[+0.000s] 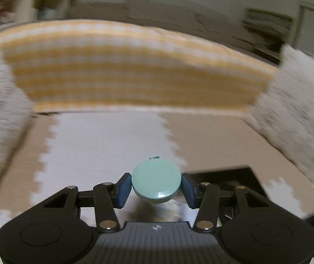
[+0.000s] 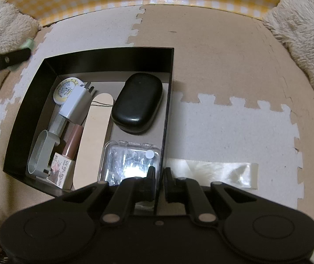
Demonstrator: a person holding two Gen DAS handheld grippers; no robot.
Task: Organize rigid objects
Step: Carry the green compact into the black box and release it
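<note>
Left wrist view: the left gripper (image 1: 156,187) clamps a round mint-green case (image 1: 156,181) above the foam floor mat (image 1: 104,140).

Right wrist view: the right gripper (image 2: 158,181) pinches the black box (image 2: 104,57)'s right wall at its near corner.

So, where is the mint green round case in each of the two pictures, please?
Left wrist view: the mint green round case sits low in the centre, clamped between the left gripper's blue pads.
Right wrist view: only a green sliver shows at the far left edge, beside a black finger; much is hidden.
Shared landmark: the black box, whose corner appears right of the case in the left view.
</note>
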